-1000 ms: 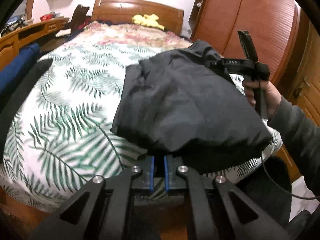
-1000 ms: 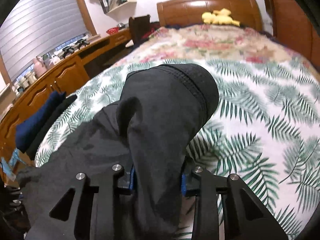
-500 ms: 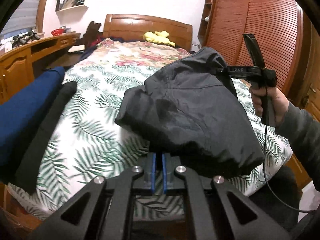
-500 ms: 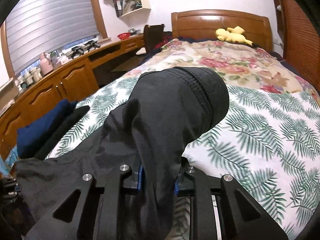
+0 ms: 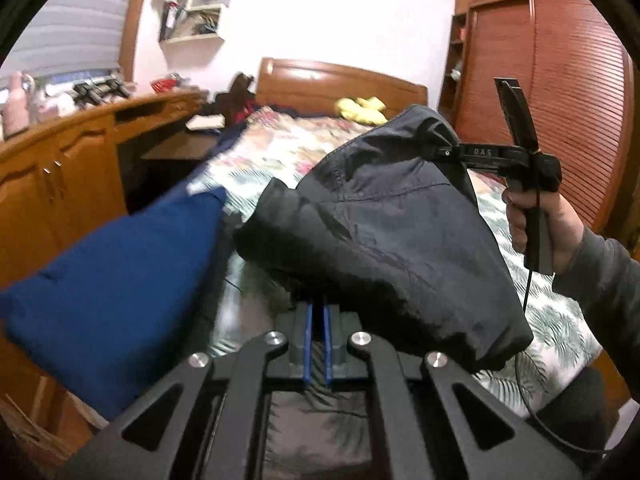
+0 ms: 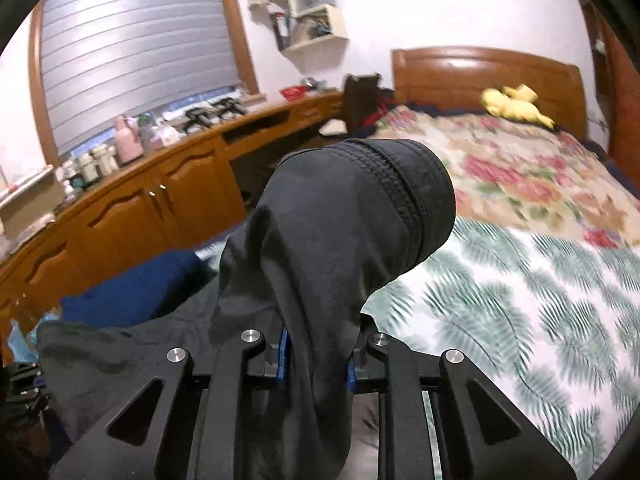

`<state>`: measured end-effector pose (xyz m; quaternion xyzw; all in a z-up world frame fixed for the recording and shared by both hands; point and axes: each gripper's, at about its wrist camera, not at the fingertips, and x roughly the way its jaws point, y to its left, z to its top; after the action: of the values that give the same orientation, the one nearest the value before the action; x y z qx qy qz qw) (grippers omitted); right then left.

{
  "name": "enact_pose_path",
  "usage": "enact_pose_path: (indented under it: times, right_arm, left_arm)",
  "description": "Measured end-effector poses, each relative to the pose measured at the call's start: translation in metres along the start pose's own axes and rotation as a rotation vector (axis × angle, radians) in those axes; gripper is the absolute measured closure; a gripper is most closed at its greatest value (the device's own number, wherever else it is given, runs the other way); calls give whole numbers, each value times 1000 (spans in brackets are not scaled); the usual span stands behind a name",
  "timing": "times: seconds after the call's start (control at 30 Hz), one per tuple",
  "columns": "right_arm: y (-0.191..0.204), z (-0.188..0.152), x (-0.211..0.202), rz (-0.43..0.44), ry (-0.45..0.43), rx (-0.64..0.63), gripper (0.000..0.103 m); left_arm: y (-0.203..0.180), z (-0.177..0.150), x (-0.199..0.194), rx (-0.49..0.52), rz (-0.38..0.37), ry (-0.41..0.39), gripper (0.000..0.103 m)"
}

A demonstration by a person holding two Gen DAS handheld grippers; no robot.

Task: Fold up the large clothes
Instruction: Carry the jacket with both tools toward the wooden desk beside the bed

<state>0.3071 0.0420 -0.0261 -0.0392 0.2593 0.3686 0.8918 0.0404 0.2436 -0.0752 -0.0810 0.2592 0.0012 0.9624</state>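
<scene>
A folded black garment [image 5: 392,236] hangs in the air between my two grippers, above the bed. My left gripper [image 5: 317,320] is shut, its blue pads pinched on the garment's near lower edge. My right gripper [image 6: 316,354] is shut on the garment's other end, and the black cloth [image 6: 344,216] bulges up over its fingers and hides the fingertips. The right gripper also shows in the left wrist view [image 5: 452,154], clamped on the garment's far top corner, held by a hand.
The bed [image 6: 520,288] has a palm-leaf cover, a floral quilt and a yellow plush toy [image 6: 514,104] by the headboard. A folded blue garment [image 5: 116,288] lies at the bed's left edge. Wooden cabinets [image 6: 140,208] run along the left; a red-brown wardrobe [image 5: 552,92] stands right.
Both grippers have lifted the black garment off the bed and swung left toward the blue garment. Both views now look higher into the room. Grips have not changed.
</scene>
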Motion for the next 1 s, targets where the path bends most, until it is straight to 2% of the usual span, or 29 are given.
enact_pose_path:
  times: [0.2,0.33,0.43,0.53,0.67,0.77,0.87,1.0]
  right_arm:
    - [66,60,34,42,-22,-65,85]
    - [110,97,56,103,-56,-60,85]
    - [153,110,76,154,-55,-79,85]
    - [187,109,96,190,-35,-116,85]
    - [228,95,138,231,35,-135,85]
    - [246,73,165,248,100,-140,85]
    - [253,48,187,217,168,-175,85]
    - [241,22,203,151,265,-218,80]
  left_arm:
    - [60,41,-34,-13,119,-104,101]
    - [107,58,-53,-27,210,-130,101]
    - [139,62,-65,-31,289,-125,101]
    - [174,64,-74,-37,383,-120,101]
    - [215,59,-81,-79,472,-120,101]
    - [242,44,-71,-99,536,-66,101]
    - [255,24,-63,-126,546,-23,101]
    - [261,12,-58,-137,562,-26,100]
